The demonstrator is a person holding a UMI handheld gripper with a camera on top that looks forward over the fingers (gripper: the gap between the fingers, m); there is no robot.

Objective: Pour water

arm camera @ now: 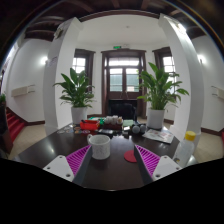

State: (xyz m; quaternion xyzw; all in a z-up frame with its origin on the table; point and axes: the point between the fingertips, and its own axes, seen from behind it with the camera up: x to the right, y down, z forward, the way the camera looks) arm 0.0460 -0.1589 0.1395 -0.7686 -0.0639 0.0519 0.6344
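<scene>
Room ahead: two tall potted plants [77, 92] flank glass door [124, 78]. Dark round table [45, 150] below me. My gripper [112, 160] spread wide, holding nothing. White mug [100, 147] stands on table between my fingers, gap either side, nearer left pad. Clear bottle [186, 148] with yellow cap beyond right finger. Red coaster [130, 156] beside mug.
</scene>
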